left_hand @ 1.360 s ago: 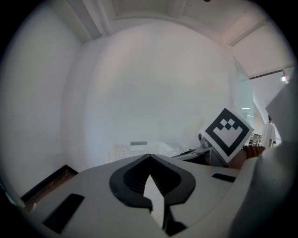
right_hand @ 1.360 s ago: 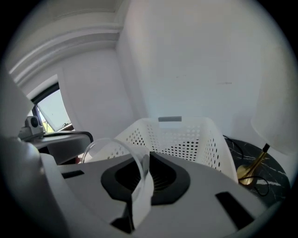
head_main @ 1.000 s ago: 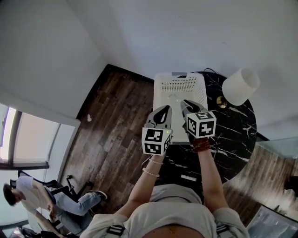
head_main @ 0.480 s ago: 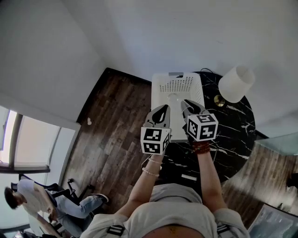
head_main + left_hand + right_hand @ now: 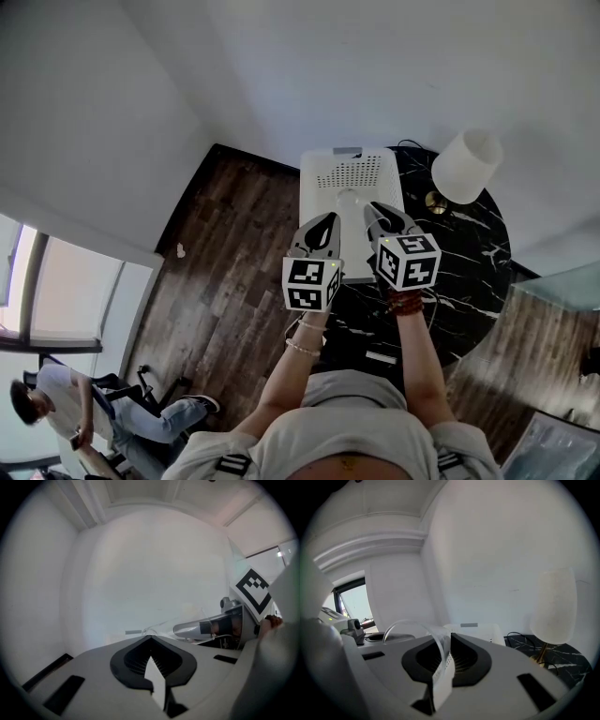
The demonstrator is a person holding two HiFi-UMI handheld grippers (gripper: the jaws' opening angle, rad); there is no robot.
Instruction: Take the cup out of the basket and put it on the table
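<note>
**Clear cup held above the basket**

The right gripper point(image 5: 449, 637) has its fingers clamped on the clear plastic cup's point(image 5: 438, 637) wall, above the white basket point(image 5: 352, 169). The left gripper point(image 5: 151, 640) has its fingers together, empty. The person should carry the cup upright, clear of the rim, to the bare marble bench point(image 5: 469, 258).

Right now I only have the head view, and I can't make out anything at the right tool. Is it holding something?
Observer: Yes. The right gripper view shows the right tool shut on the rim of a clear cup.
Operator: And the left tool, is it free?
Observer: The left gripper view shows the left tool with its jaws together and nothing between them.
</note>
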